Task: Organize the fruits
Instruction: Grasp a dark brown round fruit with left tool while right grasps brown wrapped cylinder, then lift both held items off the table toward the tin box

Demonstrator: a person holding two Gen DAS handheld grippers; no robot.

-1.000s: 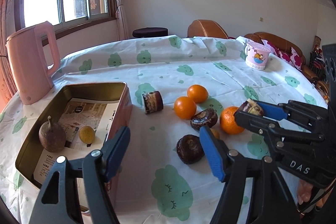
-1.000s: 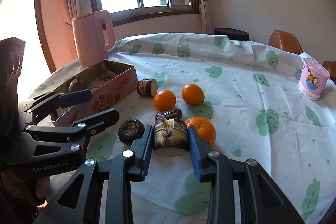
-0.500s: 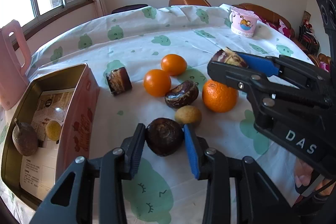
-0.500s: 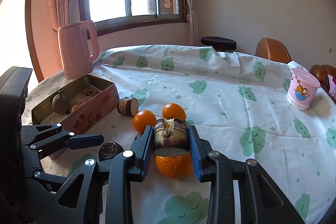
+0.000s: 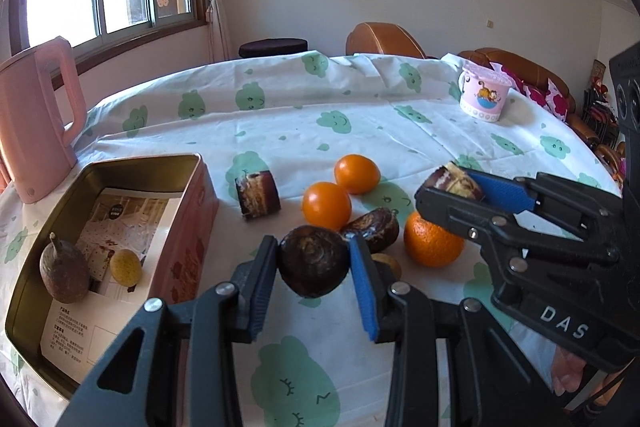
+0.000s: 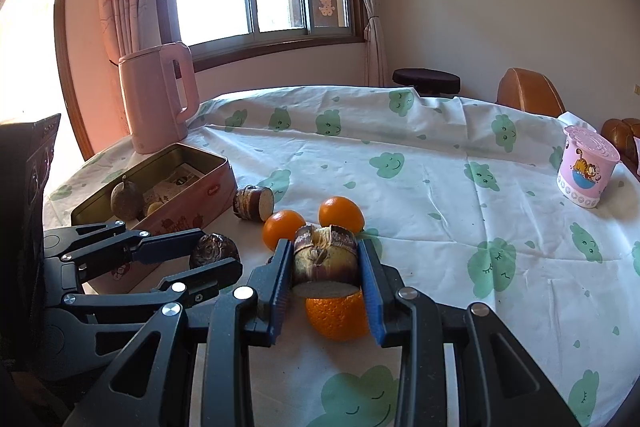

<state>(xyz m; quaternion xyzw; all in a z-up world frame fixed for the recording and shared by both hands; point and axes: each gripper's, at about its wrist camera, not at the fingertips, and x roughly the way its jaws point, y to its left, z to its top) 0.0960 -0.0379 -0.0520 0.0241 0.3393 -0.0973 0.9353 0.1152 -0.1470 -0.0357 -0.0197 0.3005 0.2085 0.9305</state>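
Brown round fruit (image 5: 314,261) pinched by left tool (image 5: 314,283); right tool (image 6: 325,283) grips sugarcane piece (image 6: 325,259)

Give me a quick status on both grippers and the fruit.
Left gripper shut on dark round fruit. Right gripper shut on cut sugarcane piece. Tin open at left, nothing in the way.

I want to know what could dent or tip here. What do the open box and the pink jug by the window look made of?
The box looks like thin metal: a glossy gold inside that reflects light, a rolled rim, and pink printed sides. The pink jug looks like moulded plastic, smooth with a soft sheen, though a coated metal shell can't be ruled out.
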